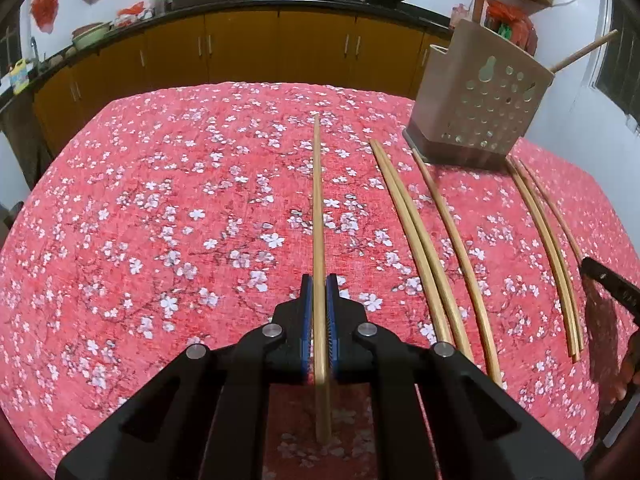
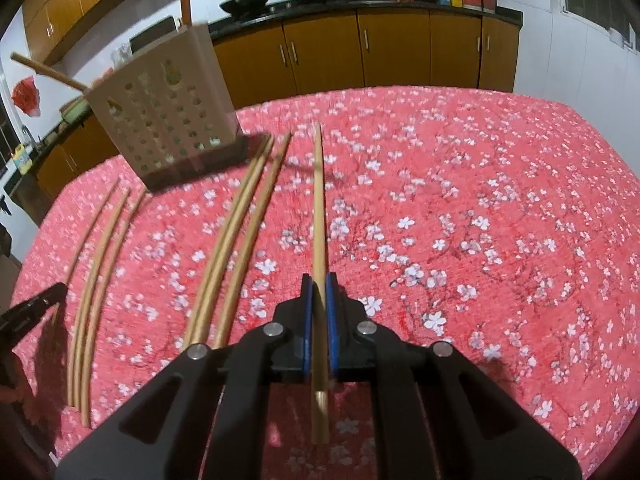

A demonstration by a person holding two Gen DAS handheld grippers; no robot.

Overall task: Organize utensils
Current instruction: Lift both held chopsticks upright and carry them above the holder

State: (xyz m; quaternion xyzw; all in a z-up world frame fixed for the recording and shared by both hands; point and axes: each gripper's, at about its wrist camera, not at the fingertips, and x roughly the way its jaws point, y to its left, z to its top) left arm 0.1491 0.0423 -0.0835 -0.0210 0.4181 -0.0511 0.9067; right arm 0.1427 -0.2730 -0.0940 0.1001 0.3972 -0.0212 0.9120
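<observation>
My left claw (image 1: 319, 292) and right claw (image 2: 319, 292) each clamp one chopstick (image 1: 317, 208) lengthwise, its long axis running straight up-frame. The holder (image 1: 476, 92) stands upper right in the left view, upper left in the right view, seemingly nearer my right claw

Even indoor light, fisheye-bent edges, right wrist view motion-blurred
</observation>
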